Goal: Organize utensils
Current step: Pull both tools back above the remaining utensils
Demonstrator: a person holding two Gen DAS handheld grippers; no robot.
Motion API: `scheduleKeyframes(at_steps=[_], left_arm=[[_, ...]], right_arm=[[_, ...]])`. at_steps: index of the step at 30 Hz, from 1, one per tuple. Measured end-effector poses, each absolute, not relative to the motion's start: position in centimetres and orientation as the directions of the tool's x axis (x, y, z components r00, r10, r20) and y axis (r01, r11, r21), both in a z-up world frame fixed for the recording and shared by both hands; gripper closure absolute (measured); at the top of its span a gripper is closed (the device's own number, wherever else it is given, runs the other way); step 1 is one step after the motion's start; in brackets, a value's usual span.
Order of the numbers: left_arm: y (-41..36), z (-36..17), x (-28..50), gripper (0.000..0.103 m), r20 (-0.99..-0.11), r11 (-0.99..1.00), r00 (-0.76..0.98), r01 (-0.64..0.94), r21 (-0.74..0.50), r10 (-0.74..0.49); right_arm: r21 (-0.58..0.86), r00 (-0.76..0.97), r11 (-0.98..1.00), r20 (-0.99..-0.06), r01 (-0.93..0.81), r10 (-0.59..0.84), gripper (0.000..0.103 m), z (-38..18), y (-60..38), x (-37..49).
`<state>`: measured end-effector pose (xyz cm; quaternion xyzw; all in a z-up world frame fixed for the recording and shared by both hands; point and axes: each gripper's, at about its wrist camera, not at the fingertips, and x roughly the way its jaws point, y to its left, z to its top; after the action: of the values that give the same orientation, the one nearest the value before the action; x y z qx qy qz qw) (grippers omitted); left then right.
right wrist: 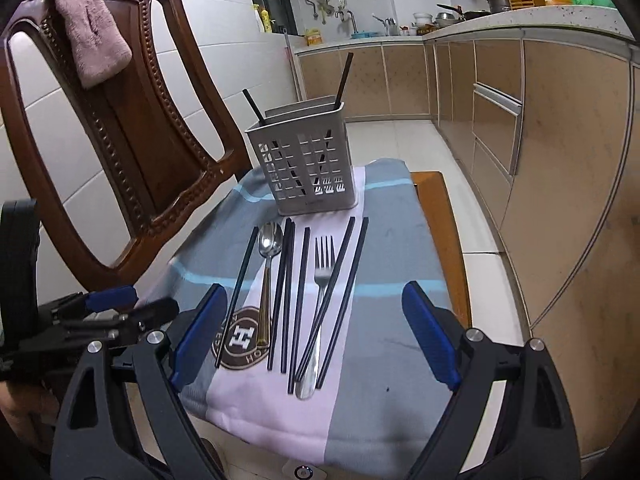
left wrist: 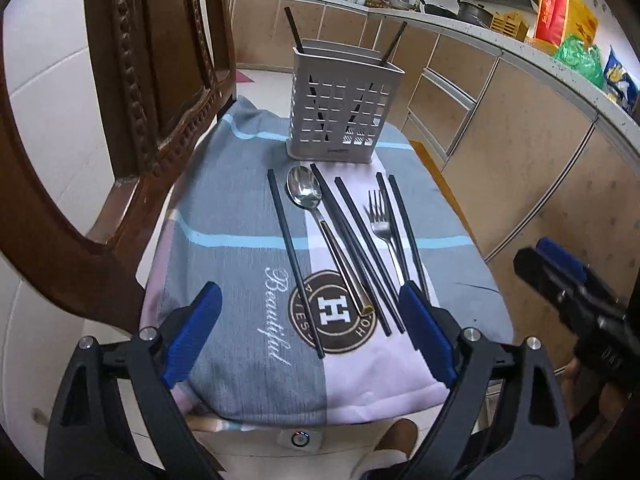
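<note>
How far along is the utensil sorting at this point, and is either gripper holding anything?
Barely started. Done: two black chopsticks already stand in the slotted holder. In hand: nothing; the left gripper and right gripper are both open and empty above the cushion's near edge. Left: the spoon, the fork and six loose chopsticks lie on the chair cushion in front of the holder.

You can read "Beautiful" in white script on the cloth (left wrist: 240,208), beside a round brown badge (left wrist: 334,314) lettered "H".

Home kitchen: cabinets (right wrist: 496,120), counter (left wrist: 472,28) with cookware, faucet (right wrist: 347,16).
</note>
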<state>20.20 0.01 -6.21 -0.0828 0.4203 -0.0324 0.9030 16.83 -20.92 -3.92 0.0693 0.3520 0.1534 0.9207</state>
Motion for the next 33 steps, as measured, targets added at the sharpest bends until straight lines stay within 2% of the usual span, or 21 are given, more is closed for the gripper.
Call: scheduleKeyframes(at_steps=[33], left_arm=[[-0.27,-5.96,20.66,0.014,-0.762,0.991,0.642,-0.029,-0.134,-0.084]], right_arm=[[0.212,0.705,0.951,-0.637,-0.227,0.310,0.017,-4.48,-20.91,17.35]])
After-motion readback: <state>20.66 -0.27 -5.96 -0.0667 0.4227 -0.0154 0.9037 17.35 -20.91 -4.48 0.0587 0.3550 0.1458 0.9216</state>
